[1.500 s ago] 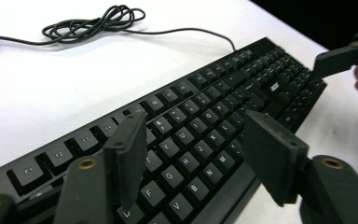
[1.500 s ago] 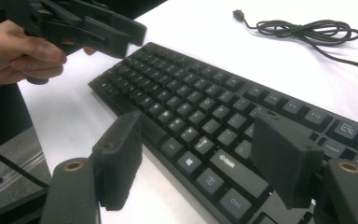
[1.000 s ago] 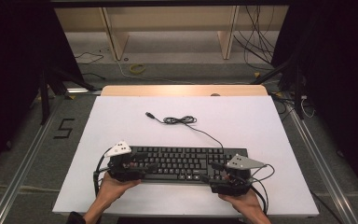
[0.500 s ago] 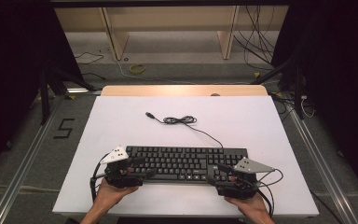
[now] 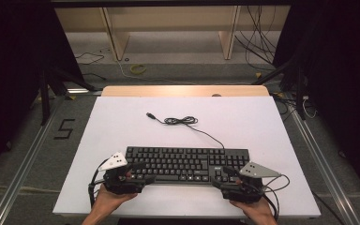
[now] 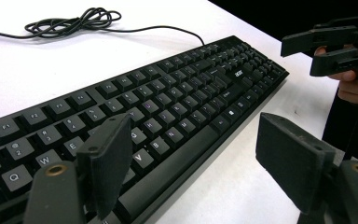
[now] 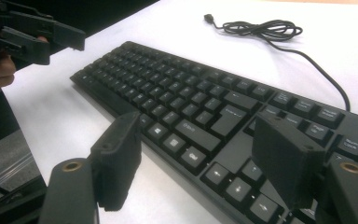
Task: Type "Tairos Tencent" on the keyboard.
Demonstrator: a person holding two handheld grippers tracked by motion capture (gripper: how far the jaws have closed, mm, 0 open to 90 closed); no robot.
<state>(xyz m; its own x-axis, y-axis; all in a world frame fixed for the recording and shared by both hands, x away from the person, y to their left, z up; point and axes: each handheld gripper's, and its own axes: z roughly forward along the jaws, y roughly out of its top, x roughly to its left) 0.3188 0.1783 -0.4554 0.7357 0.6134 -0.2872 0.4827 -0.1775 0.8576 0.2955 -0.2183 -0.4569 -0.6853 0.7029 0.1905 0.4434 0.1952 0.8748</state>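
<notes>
Both grippers have drawn back toward the near table edge since a second ago, while the keyboard (image 5: 187,163) lies where it was. One full-size black plastic keyboard sits flat on the matte white tabletop (image 5: 243,122), near its front edge, long side across the table. Its low square keycaps carry pale legends, with a wide smooth space bar along the front row. One thin black cable (image 5: 201,130) leaves the back edge, runs to a loose coil and ends in a small plug lying on the white surface. The left gripper (image 5: 140,172) hovers at the keyboard's left front corner, jaws spread wide — in the left gripper view its blocky, matte black pads (image 6: 107,161) straddle the front rim without touching it. The right gripper (image 5: 222,176) sits at the right front corner, jaws likewise spread, one pad above the arrow keys and one over bare table. Two hands (image 5: 107,202) hold them — one each
</notes>
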